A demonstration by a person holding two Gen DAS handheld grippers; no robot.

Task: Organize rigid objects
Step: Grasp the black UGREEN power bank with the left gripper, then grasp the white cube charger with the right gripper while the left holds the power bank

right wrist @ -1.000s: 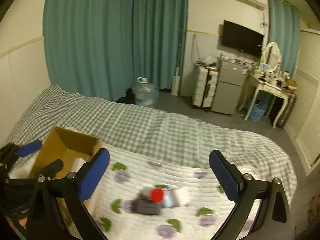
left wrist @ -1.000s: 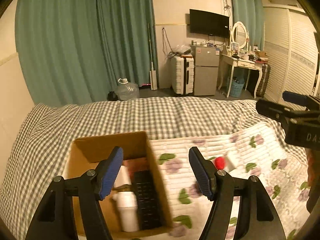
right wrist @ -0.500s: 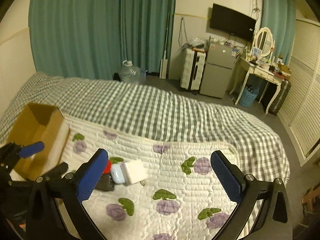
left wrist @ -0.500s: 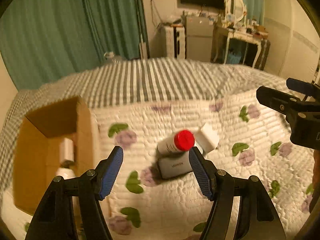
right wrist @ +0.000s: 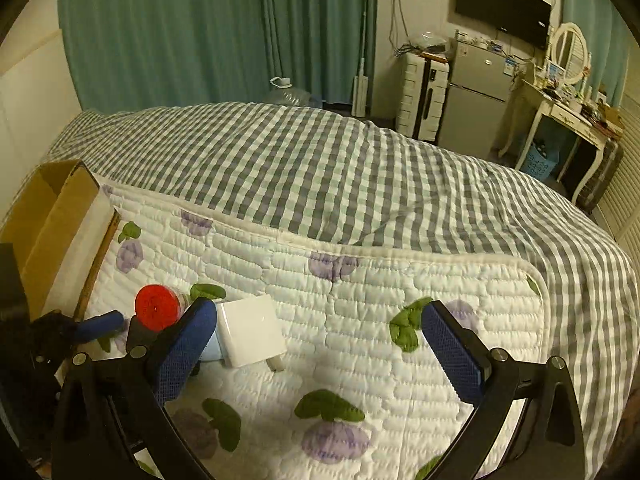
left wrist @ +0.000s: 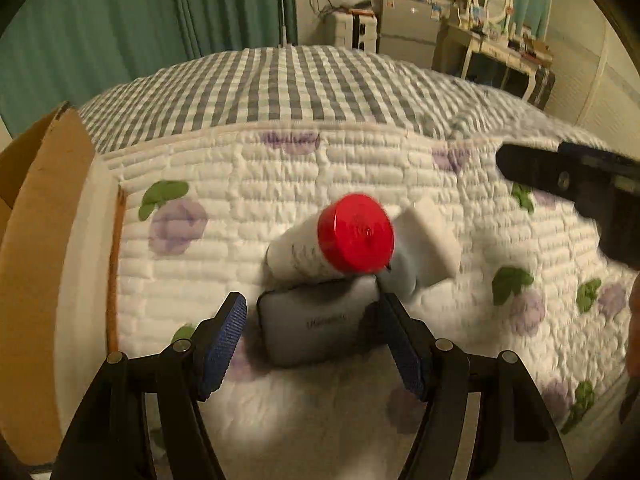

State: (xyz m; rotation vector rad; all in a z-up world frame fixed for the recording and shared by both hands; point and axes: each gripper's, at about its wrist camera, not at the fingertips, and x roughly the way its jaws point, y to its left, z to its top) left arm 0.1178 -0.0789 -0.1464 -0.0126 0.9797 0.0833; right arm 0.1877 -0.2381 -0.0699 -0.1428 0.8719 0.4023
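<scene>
**Left jaws poised over the grey case**

My left gripper [left wrist: 310,338] had its jaws spread wide and empty, one on either side of the flat grey rounded-rectangle case [left wrist: 316,330] lying on the quilt. I judged this to be the approach step of a pick: the next move called for lowering a little more, centring the case between the blue pads [left wrist: 224,336] and closing on its short sides. The white plastic bottle with a red screw cap [left wrist: 354,232] rested tilted across the case's far edge, so I expected it might roll when the case came away. A white square charger block [right wrist: 250,330] sat touching that bottle on its right, with a pale blue item partly hidden beneath; I could not tell what it was.

My right gripper [right wrist: 320,348] hung above the white floral quilted mat [right wrist: 400,280], jaws also wide apart, holding nothing, beside the pile.

The brown cardboard box [left wrist: 36,240] stood at the mat's left edge on the grey-checked bed cover [right wrist: 320,168]. Its contents were not visible from either view.
</scene>
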